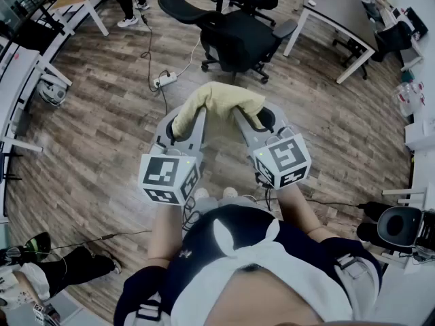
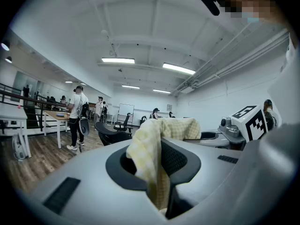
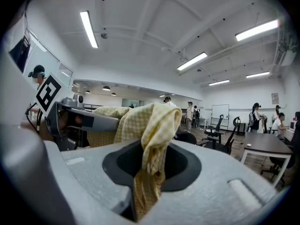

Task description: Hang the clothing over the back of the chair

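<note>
Wood-plank flooring (image 1: 95, 114) stretches ahead to the black office chair (image 1: 238, 39), my one landmark; its backrest (image 1: 185, 7) leans out on the side nearer my left hand. The yellow checked clothing (image 1: 217, 104) is short of the chair and well apart from it, raised off the floor and touching nothing but my tools. My left gripper (image 1: 182, 124) has its jaws drawn nearly together on one bunched edge, the fabric filling the narrow slot between them and spilling over the top. My right gripper (image 1: 259, 119) pinches the opposite edge the same way, a fold drooping into its jaws. I hold the two side by side and close to level, facing the chair, so the cloth hangs as a short span between them rather than a dangling lump; that span, I judge, is what can be laid across the backrest. What remains is carrying it to the chair and over its top edge; I reckon a loose corner may snag an armrest (image 1: 284, 29).
</note>
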Tool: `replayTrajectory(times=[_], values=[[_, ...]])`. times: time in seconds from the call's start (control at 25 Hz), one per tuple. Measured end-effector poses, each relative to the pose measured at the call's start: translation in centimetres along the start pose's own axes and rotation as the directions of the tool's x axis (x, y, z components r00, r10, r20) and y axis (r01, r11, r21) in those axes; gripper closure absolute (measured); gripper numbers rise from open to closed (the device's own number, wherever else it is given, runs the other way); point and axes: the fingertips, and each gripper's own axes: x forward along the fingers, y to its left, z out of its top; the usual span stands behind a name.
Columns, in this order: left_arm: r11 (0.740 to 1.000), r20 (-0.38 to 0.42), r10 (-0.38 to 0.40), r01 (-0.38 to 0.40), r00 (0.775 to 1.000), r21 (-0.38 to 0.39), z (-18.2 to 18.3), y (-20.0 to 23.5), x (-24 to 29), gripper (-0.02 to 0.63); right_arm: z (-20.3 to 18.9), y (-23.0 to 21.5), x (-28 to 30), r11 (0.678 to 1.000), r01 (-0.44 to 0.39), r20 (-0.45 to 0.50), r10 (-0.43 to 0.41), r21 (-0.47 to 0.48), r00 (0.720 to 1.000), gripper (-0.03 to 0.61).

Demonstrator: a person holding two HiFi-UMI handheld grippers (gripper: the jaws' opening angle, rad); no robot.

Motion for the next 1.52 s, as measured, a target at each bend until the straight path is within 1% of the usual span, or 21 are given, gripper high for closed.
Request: replayTrajectory(times=[0.2, 0.32, 0.44, 0.56, 0.72, 0.88, 1.16, 1.32, 1.44, 1.52], values=[[1.0, 0.003, 0.012, -0.012, 1.0, 0.01, -0.5, -1.8, -0.2, 0.54, -0.7, -0.3, -1.7, 1.0, -0.006, 0.008, 0.006, -0.003, 1.0, 0.489], [0.999, 0.01, 0.032, -0.032, 0.999, 0.018, -1.4, -2.7, -0.5, 0.54, -1.6, -0.3, -2.5, 0.999, -0.035, 0.013, 0.035, -0.011, 0.999, 0.489], [0.999, -0.004, 0.053, -0.053, 0.999, 0.008, -2.5, -3.4, -0.8, 0.54, -2.6, -0.1, -3.0, 0.998, -0.057, 0.003, 0.057, -0.013, 0.998, 0.489], [0.998, -0.025, 0.059, -0.059, 0.998, 0.011, -3.2, -3.7, -1.1, 0.54, -3.4, 0.3, -3.4, 0.998, -0.068, -0.006, 0.068, 0.001, 0.998, 0.488], [0.998, -0.025, 0.059, -0.058, 0.998, 0.019, -3.6, -3.2, -0.3, 0.54, -3.9, -0.2, -2.6, 0.998, -0.062, -0.003, 0.062, 0.01, 0.998, 0.488], [0.999, -0.036, 0.046, -0.045, 0.998, 0.014, -3.7, -1.7, 1.7, 0.54, -4.2, -1.5, -0.5, 0.999, -0.052, -0.011, 0.052, 0.013, 0.999, 0.488], [1.0, -0.031, 0.005, -0.004, 0.999, 0.019, -2.2, 2.6, 5.5, 0.54, -3.1, -3.6, 4.3, 1.0, -0.017, -0.007, 0.017, 0.004, 1.0, 0.488], [1.0, -0.033, -0.008, 0.008, 0.999, 0.005, -1.9, 5.4, 8.1, 0.54, -2.8, -5.0, 7.7, 1.0, 0.005, -0.021, -0.005, -0.003, 1.0, 0.488], [1.0, -0.046, -0.021, 0.021, 0.999, 0.002, -1.9, 7.4, 9.8, 0.54, -2.9, -5.7, 9.9, 1.0, 0.004, -0.039, -0.005, -0.007, 0.999, 0.488], [1.0, -0.042, -0.026, 0.026, 0.999, 0.004, -1.5, 8.6, 10.7, 0.54, -2.6, -6.2, 11.2, 1.0, 0.004, -0.038, -0.005, -0.01, 0.999, 0.488]])
